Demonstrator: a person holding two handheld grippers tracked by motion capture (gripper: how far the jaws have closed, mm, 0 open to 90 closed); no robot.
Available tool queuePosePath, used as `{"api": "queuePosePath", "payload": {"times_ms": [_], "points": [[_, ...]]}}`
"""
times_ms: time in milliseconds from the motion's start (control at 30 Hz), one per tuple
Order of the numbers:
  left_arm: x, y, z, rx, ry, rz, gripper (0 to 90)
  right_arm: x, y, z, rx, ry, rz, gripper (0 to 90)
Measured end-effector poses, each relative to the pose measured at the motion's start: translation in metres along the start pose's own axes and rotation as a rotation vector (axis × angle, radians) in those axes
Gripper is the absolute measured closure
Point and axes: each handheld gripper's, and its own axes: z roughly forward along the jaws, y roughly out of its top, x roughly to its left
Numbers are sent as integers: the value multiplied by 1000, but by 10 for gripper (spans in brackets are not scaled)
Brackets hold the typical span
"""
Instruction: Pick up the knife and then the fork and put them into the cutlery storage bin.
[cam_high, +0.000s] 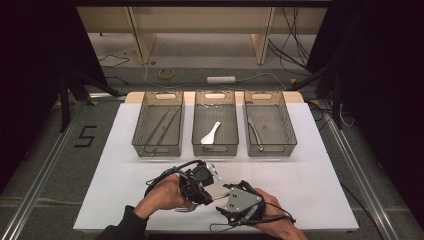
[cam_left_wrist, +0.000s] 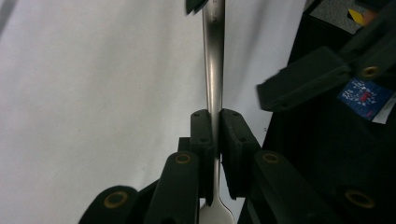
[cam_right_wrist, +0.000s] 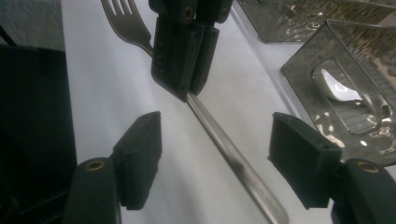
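Note:
A metal fork (cam_left_wrist: 214, 70) lies just above the white table near its front edge, tines (cam_right_wrist: 123, 18) toward the person. My left gripper (cam_left_wrist: 215, 140) is shut on the fork's neck, pads pressed on both sides; in the high view it (cam_high: 202, 196) sits front centre. My right gripper (cam_right_wrist: 217, 158) is open, its two pads standing on either side of the fork's handle (cam_right_wrist: 233, 158) without touching it. From above, the right gripper (cam_high: 226, 193) is just right of the left one, with the fork (cam_high: 216, 198) between them.
Three clear bins stand in a row at the back of the white table: the left bin (cam_high: 137, 125) holds long thin utensils, the middle bin (cam_high: 215, 150) a white spoon (cam_high: 210, 134), the right bin (cam_high: 292, 130) a metal utensil. Cables trail from both grippers.

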Motion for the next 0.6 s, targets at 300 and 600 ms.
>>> {"api": "queuePosePath", "payload": {"times_ms": [300,600], "points": [[-5,6,2,8,-18,14,833,8,1,4,36,-38,-138,548],[-10,9,3,9,-29,26,833,13,1,7,52,-42,-185,672]]}}
